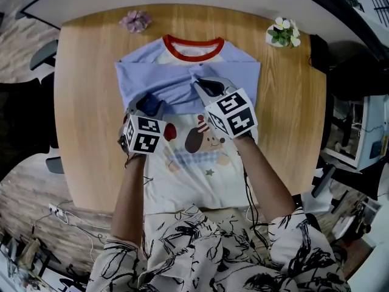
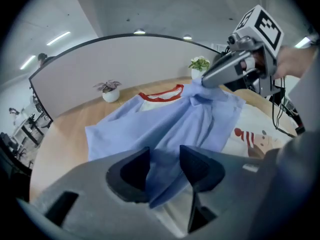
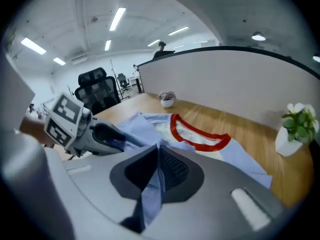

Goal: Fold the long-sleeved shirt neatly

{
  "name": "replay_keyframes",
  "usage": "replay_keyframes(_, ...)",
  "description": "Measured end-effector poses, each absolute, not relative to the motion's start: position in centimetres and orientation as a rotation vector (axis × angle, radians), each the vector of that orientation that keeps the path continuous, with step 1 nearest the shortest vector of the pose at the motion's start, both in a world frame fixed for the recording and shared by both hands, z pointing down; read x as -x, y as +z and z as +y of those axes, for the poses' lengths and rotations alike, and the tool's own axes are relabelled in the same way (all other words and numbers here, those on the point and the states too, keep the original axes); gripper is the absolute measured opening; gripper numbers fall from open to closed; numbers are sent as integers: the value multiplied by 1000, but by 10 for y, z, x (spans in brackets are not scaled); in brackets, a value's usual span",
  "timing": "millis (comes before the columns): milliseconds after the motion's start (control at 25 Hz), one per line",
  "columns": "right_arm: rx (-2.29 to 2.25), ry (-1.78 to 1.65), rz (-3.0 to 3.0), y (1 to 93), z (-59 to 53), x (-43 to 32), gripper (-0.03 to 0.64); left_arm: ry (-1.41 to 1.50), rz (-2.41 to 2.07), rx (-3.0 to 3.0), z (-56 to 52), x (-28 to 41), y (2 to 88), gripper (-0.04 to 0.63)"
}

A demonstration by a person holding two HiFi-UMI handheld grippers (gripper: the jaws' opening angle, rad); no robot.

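1. The left tool (image 2: 164, 169) is clamped on blue sleeve cloth (image 2: 165, 129), which fills the gap between its pads and hangs out on the near side.
2. The right tool (image 3: 156, 166) has its jaws together on a thin fold of the same blue cloth, just right of the left tool.
3. Each tool carries a cube with black-and-white square markers (image 1: 231, 112); they bear patterns, not letters.
4. The shirt (image 1: 200, 163) lies flat, front up, in the middle of the table (image 1: 85, 102). Its red collar (image 1: 192, 52) is at the far end and its blue sleeves are drawn across the chest.
5. The cream body shows a cartoon dog print (image 1: 203, 140) in a striped hat, with a small star below.
6. At the table's far left edge a small white pot (image 2: 110, 95) holds a purplish plant.
7. At the far right a white pot (image 3: 286, 143) holds a green plant with white flowers.
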State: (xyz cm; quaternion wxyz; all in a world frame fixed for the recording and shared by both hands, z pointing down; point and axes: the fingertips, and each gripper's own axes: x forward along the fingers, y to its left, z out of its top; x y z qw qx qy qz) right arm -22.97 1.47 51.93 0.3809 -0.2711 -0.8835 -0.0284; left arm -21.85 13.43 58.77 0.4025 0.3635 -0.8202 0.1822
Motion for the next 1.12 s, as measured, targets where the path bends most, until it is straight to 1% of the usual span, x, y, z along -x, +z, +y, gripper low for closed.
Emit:
replay_keyframes(120,628,55,-2299,491,-30,231,26,455,-2077,-909,137,217,587,198)
replay_keyframes(280,489,110,-2312,478,-109,238,26,454,-2071,-914,137,218,588,199)
replay_keyframes(440,411,199,-2204,501,-163,238,26,463,-2062,-918,136,219,588,199)
replay_keyframes(640,359,291,-2058,550,-179,219,28,477,-2056,-933,134,218,589,198)
replay_keyframes(720,329,332,-2103,564,-183,217,52,491,-2051,-941,134,217,588,201)
replay_keyframes(760,311,355,-2138,566,-187,216,80,500,-2048,-948,134,216,584,212)
replay_keyframes(840,292,385,-2212,559,-196,213,170,501,-2062,-976,129,213,571,255)
replay_keyframes(880,307,394,-2244,551,-197,209,189,493,-2084,-1003,123,211,561,256)
replay_keyframes(1000,450,340,-2244,535,-177,188,175,482,-2141,-1124,90,195,532,255)
replay_keyframes(1120,539,206,-2140,552,-149,163,175,456,-2148,-1205,54,177,522,250)
